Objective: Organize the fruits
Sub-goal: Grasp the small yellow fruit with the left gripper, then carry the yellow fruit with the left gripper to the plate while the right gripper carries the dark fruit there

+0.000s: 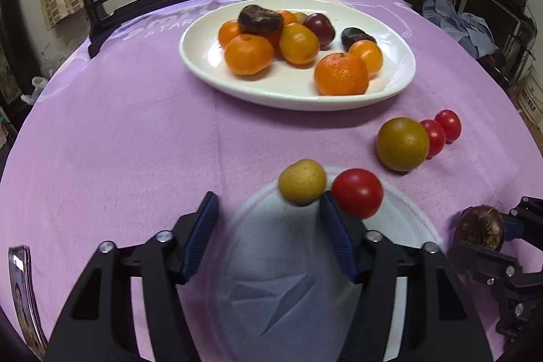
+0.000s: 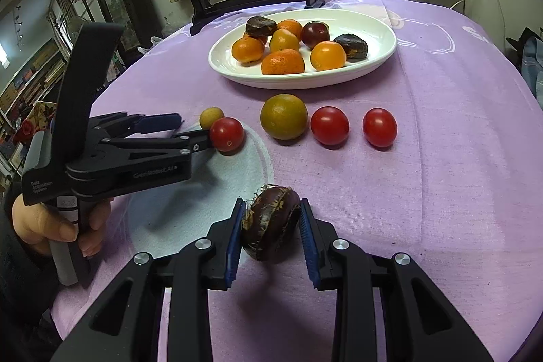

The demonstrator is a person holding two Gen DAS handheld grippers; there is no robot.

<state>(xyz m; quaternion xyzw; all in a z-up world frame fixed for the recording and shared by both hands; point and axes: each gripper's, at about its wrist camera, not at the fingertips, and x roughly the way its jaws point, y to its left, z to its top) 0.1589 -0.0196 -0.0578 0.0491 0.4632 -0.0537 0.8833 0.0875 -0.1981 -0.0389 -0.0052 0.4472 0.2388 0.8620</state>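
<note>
**Two grippers over a small plate: sorting loose fruit on a purple cloth**

The right gripper (image 2: 271, 226) pinches a dark brown chestnut (image 2: 269, 223) between its blue pads, lifted clear of the purple tablecloth (image 2: 424, 192) just right of the small white plate (image 2: 203, 202). The left gripper (image 1: 268, 226) hangs over that plate with its fingers spread and nothing pressed between them; the right-hand pad lies just beside a small yellow fruit (image 1: 302, 182) and a red tomato (image 1: 357, 193) at the plate's far edge. Whether the pad touches either cannot be told. An olive-green round fruit (image 2: 284, 116) and two further tomatoes (image 2: 354, 126) lie in a row on the cloth, between the small plate and the large oval dish (image 2: 380, 33) of oranges and dark fruit.

Handling, as judged: the chestnut is light, with a hard, smooth, curved shell, so it could slip or roll in the pads; a hold across its broad flanks, as shown, suits it. Its long axis runs roughly upright, tilted slightly, with the tufted tip at the upper left. The tomato is thin-skinned and soft, calling for light pressure across its middle. The yellow fruit is near-round, with no clear heading.
</note>
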